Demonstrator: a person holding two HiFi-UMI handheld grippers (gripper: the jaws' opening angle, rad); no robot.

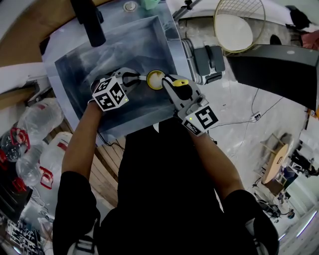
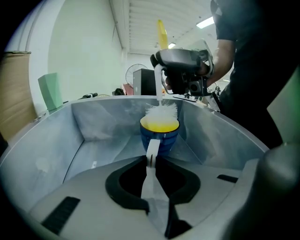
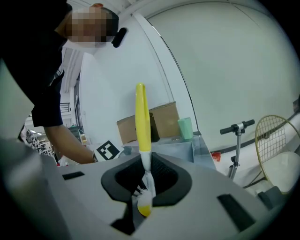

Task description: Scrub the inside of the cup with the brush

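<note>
Jaws of left gripper (image 2: 151, 164) are clamped on cup (image 2: 160, 135) handle, those of right gripper (image 3: 144, 187) on brush (image 3: 140, 117); bristles are held at rim, scrubbing judged barely begun.

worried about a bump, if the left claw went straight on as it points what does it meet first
The left claw is shut on the cup handle, so the cup leads. It would probably meet the brush bristles at its far rim, then the sink wall; depth unclear.

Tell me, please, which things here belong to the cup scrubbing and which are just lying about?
In use: blue cup, brush, sink.
Lying about: plastic bottles, racket, green tumbler, cardboard box.
</note>
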